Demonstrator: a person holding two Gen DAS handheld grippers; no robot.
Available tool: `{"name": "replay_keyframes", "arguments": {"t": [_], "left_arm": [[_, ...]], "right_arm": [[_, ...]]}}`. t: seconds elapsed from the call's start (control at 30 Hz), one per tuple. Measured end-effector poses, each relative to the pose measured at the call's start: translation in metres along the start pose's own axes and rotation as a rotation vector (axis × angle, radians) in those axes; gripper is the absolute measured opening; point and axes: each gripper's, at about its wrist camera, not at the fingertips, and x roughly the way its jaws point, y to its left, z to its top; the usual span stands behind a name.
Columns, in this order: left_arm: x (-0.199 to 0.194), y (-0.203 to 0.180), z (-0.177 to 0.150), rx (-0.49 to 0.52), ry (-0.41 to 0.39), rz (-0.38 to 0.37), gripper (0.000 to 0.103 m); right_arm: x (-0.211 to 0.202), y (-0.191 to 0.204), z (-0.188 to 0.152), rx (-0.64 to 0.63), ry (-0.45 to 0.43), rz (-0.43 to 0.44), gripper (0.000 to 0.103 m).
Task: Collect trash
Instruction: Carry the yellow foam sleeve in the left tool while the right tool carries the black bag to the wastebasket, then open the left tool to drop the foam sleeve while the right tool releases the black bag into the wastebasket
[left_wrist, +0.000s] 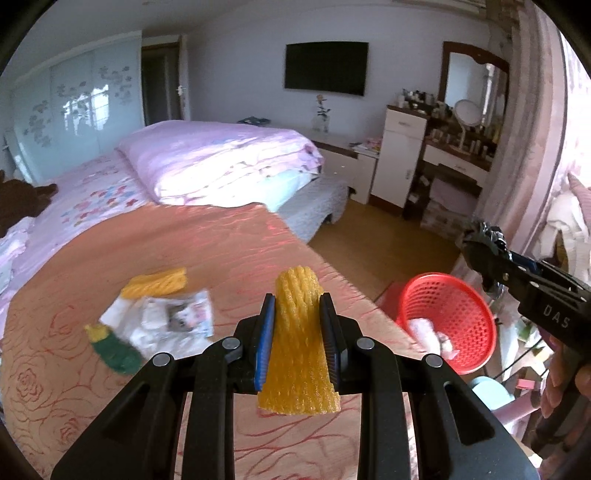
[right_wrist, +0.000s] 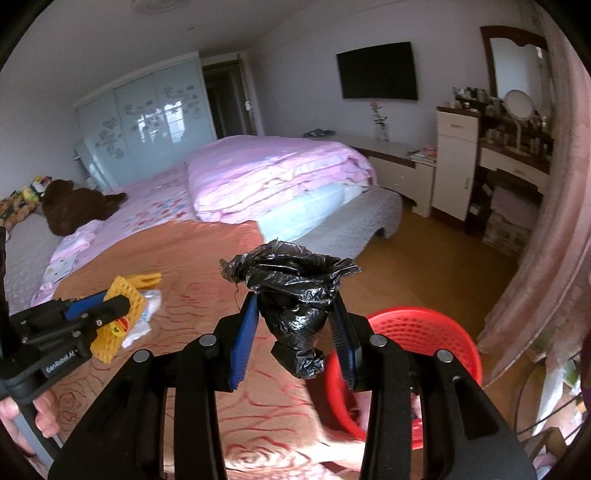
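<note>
Two loads held: foam net (left_wrist: 298, 334) pinched in left gripper (left_wrist: 297, 314), black bag (right_wrist: 291, 299) clamped in right gripper (right_wrist: 295, 317). Basket (right_wrist: 436, 332) sits below-right of the jaws. If released early, the light net could be dropped short of the rim.

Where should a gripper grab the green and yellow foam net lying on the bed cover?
Probably around its middle, coming from above. The green and yellow foam net lies flat and long on the orange bed cover, so fingers can close across its narrow width. Its right end nearly touches the white wrappers, so keep clear of that end.
</note>
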Motion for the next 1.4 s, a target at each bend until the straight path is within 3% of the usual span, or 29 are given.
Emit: {"name": "replay_keyframes", "arguments": {"t": [0.43, 0.83, 1.4], "left_arm": [[0.030, -0.080, 0.018, 0.093, 0.012, -0.128, 0.023], [0.060, -0.149, 0.014, 0.198, 0.028, -0.216, 0.023], [0.112, -0.190, 0.001, 0.258, 0.149, -0.318, 0.024]], "right_arm": [[-0.019, -0.060, 0.000, 0.065, -0.035, -0.111, 0.038], [-0.017, -0.111, -0.013, 0.152, -0.029, -0.191, 0.038], [0.011, -0.141, -0.040, 0.210, 0.062, -0.227, 0.038]]}}
